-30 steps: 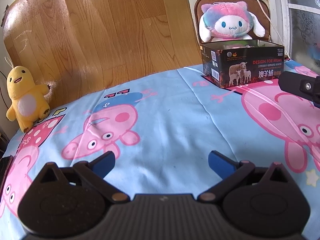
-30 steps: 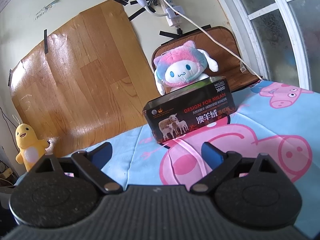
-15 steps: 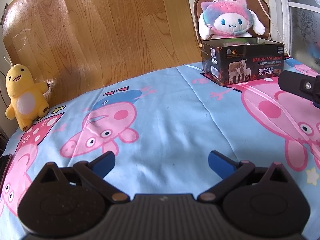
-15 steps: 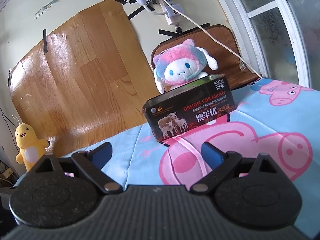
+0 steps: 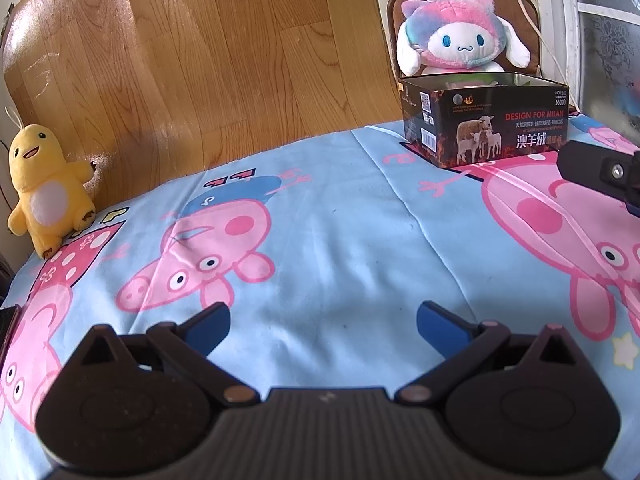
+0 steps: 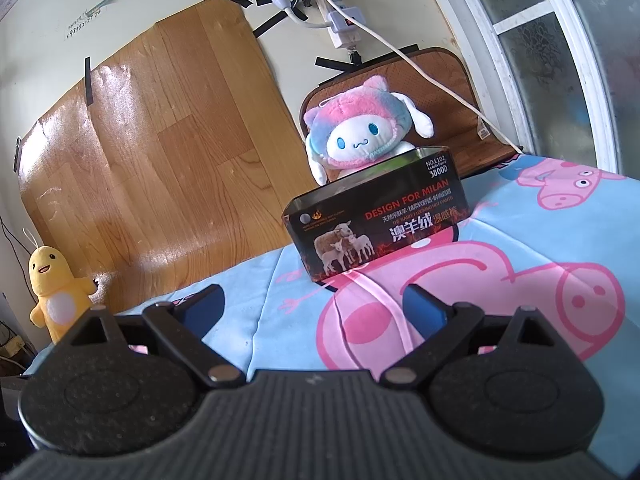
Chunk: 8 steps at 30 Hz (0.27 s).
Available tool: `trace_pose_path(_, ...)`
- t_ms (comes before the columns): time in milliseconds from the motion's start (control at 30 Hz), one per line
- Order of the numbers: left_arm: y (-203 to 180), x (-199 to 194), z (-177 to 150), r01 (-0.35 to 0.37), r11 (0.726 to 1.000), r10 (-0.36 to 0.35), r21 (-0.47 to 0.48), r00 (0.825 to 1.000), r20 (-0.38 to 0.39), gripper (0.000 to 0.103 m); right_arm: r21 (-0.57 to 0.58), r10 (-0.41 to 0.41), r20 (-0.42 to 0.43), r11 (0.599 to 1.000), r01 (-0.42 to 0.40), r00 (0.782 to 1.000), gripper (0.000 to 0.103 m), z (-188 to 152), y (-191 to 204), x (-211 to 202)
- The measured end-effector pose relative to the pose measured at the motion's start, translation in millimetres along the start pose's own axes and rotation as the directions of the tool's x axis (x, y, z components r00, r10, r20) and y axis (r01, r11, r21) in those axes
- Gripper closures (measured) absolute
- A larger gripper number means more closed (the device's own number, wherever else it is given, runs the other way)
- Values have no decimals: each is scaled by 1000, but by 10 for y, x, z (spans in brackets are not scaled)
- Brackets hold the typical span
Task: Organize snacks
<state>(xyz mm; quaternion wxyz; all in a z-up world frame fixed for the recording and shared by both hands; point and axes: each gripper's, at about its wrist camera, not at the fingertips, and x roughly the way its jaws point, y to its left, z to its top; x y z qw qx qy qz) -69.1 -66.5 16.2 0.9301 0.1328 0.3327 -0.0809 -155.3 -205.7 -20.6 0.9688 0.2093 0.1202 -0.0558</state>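
Observation:
A black open-topped box (image 5: 486, 124) printed with sheep stands on the blue cartoon-pig bedsheet at the far right; something green and white shows just above its rim. In the right wrist view the same box (image 6: 376, 228) sits straight ahead, a short way beyond the fingers. My left gripper (image 5: 323, 322) hovers open over bare sheet, nothing between its blue pads. My right gripper (image 6: 313, 307) is open too and holds nothing. Part of the right gripper's black body (image 5: 600, 170) shows at the right edge of the left wrist view. No loose snack lies in sight.
A pink-and-blue plush (image 5: 460, 40) leans on a brown cushion (image 6: 448, 92) behind the box. A yellow duck plush (image 5: 46, 188) stands at the sheet's far left by a wood-pattern wall panel (image 5: 200, 52). A window (image 6: 560, 40) and a power strip with cable (image 6: 340, 20) are at right.
Both views have tipped slightly so the box and plush sit a little lower in frame. Both grippers stay open and nothing on the bed has moved.

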Motion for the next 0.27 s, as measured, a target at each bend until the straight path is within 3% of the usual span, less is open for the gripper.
trace_pose_path(267, 1, -39, 2, 22, 1000, -22, 7, 999, 23, 0, -1, 2, 0, 1000, -2, 1000, 6, 5, -5, 4)
